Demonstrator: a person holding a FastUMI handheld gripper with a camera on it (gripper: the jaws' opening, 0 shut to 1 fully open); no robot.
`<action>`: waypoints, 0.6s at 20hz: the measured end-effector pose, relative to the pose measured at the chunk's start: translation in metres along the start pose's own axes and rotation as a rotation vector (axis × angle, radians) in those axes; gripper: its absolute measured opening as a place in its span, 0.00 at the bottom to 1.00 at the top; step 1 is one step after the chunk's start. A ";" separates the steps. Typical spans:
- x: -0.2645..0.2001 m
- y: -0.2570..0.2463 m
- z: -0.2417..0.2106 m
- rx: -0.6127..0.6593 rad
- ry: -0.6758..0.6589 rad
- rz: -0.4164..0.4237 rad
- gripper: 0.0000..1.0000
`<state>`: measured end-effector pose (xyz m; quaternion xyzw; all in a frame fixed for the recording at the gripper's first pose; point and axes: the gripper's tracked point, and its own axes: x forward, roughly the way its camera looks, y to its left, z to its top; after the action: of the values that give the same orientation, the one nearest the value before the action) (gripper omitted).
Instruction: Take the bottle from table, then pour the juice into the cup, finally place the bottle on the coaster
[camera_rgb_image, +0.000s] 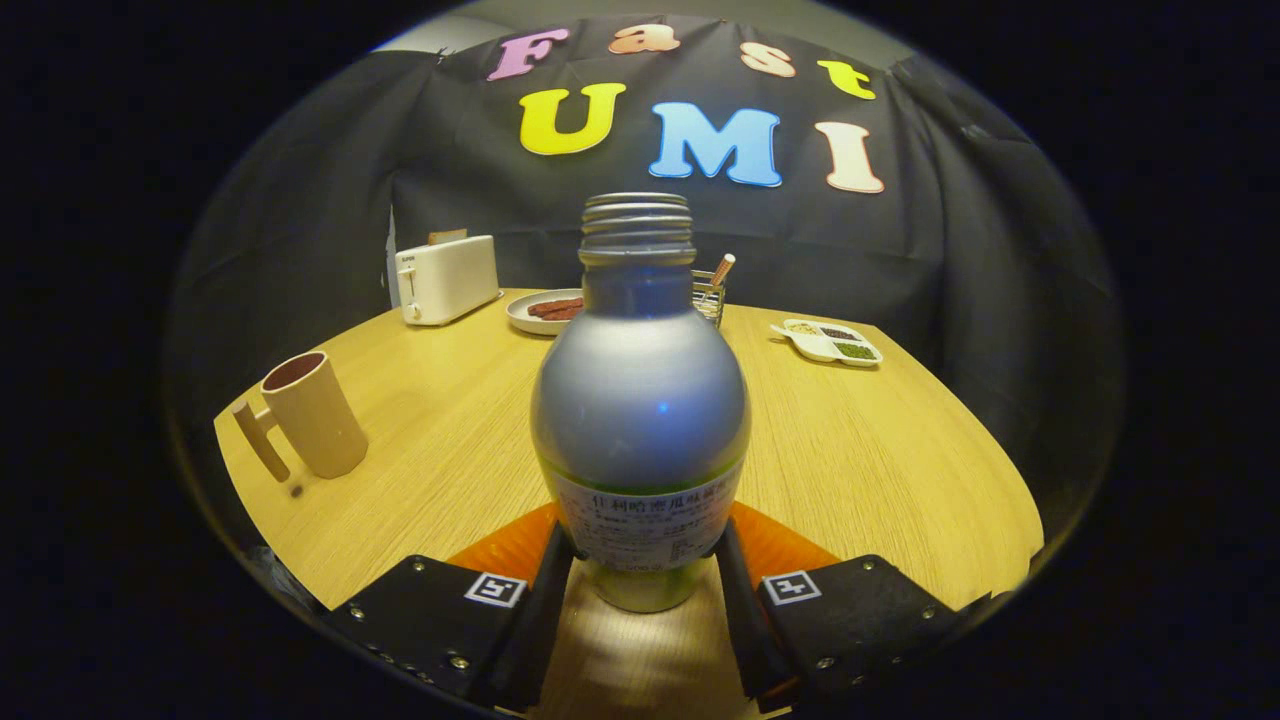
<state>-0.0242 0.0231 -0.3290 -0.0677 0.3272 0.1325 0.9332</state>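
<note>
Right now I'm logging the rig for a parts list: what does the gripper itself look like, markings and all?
The gripper has two angular black blocks at its base, each studded with small silver screws along the edges. Each block carries a square black-and-white tag near its inner top corner. Two long, flat fingers run forward from the blocks. No cables show.

This is a staged booth dressed as a home breakfast corner, not a real kitchen. A black cloth wall (950, 260) hangs in folds behind a round light-wood table (860, 450). On the tabletop stand household breakfast things: a white two-slot toaster (445, 280) with a slice in it, a pale oval plate (545, 312) of reddish-brown strips, a small wire basket (710, 295), a white divided dish (828, 342) of condiments, and a tan plastic mug (310, 415) with a handle.
</note>
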 end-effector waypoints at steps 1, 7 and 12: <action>0.000 0.003 0.005 -0.015 -0.002 0.006 0.71; -0.002 0.024 0.037 -0.116 -0.021 0.034 0.71; 0.002 0.028 0.050 -0.221 -0.004 -0.001 0.71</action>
<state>-0.0013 0.0612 -0.2922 -0.1700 0.3087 0.1672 0.9208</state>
